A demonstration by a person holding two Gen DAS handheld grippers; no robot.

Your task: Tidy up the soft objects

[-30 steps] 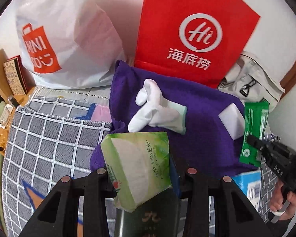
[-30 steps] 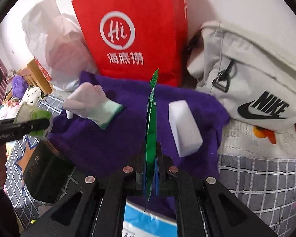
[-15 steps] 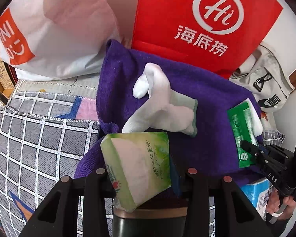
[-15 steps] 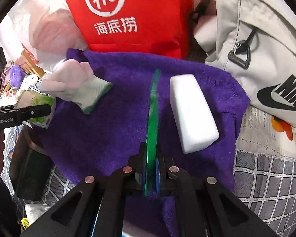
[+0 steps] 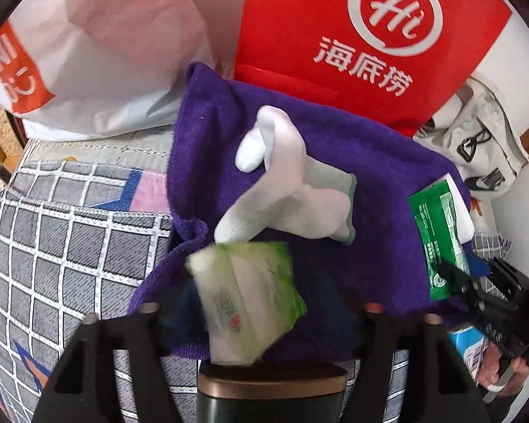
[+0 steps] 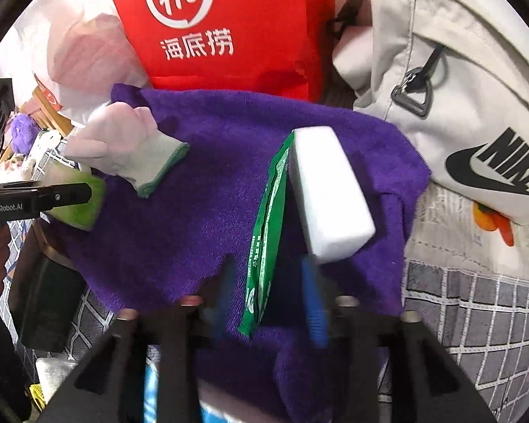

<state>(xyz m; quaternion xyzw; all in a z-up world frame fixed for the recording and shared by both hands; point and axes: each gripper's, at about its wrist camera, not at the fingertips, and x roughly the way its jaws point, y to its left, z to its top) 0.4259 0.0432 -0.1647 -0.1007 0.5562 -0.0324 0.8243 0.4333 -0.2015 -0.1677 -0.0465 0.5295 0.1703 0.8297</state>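
A purple towel (image 5: 335, 162) (image 6: 211, 176) lies spread on the bed. On it lie a white glove (image 5: 285, 190) (image 6: 123, 144) and a white sponge block (image 6: 328, 190). My left gripper (image 5: 261, 313) stands open; the green tissue pack (image 5: 247, 299) is blurred and tilting between its fingers at the towel's near edge. My right gripper (image 6: 268, 292) stands open; the green flat packet (image 6: 268, 232) (image 5: 437, 236) stands loose between its blue pads, leaning against the sponge.
A red paper bag (image 5: 366, 35) (image 6: 222, 28) and a white plastic bag (image 5: 98, 56) stand behind the towel. A beige Nike bag (image 6: 458, 88) is at the right. A grey checked bedcover (image 5: 53, 246) lies left. A dark box (image 5: 271, 398) is under the left gripper.
Both grippers have moved forward over the towel and opened. The tissue pack is slipping out of the left one; the green packet is freed from the right one beside the sponge.
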